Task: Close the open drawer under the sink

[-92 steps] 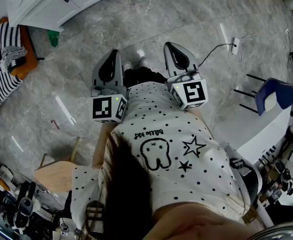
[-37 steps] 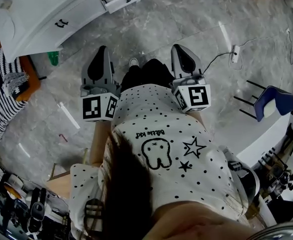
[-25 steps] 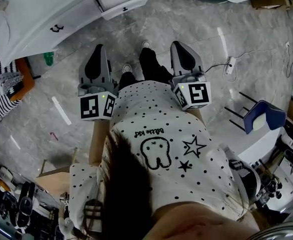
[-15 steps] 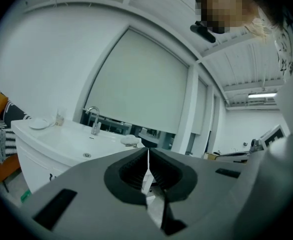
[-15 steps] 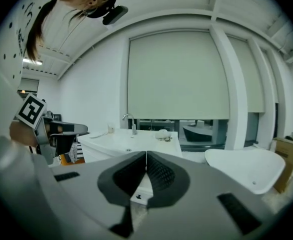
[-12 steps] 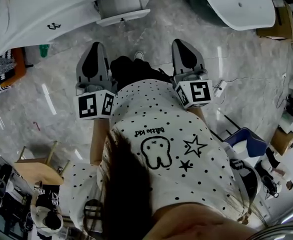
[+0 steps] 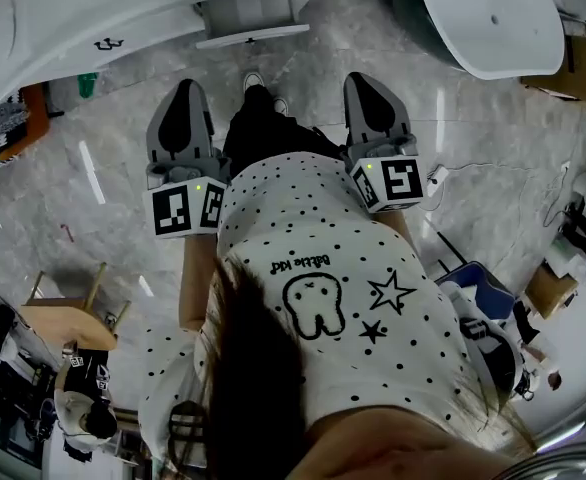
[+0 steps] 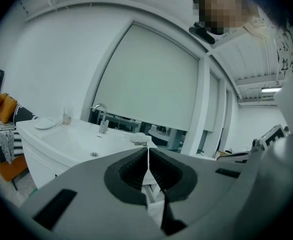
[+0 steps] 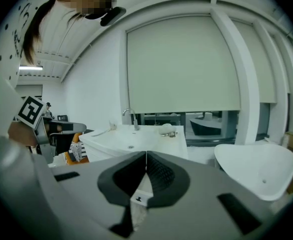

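Observation:
The white sink cabinet [image 7: 123, 8] runs along the top left of the head view. Its drawer [image 7: 251, 34] stands pulled out, a small dark handle on the front panel. Both grippers are held out in front of the person, short of the drawer and apart from it. My left gripper [image 7: 180, 90] points below and left of the drawer, jaws shut and empty. My right gripper [image 7: 366, 80] is to the drawer's right, also shut and empty. In the right gripper view the drawer front [image 9: 139, 198] shows through the gap behind the shut jaws, below the basin and faucet [image 9: 131, 118].
A large white tub [image 7: 488, 13] stands at the top right. An orange seat with striped cloth [image 7: 3, 118] is at the far left, a wooden stool [image 7: 68, 318] lower left. A cable and power strip [image 7: 438, 173] lie on the marble floor, beside a blue chair [image 7: 493, 288].
The person has walked toward the cabinet: the cabinet and open drawer have come closer and shifted toward the top centre. Both grippers stay shut and empty.

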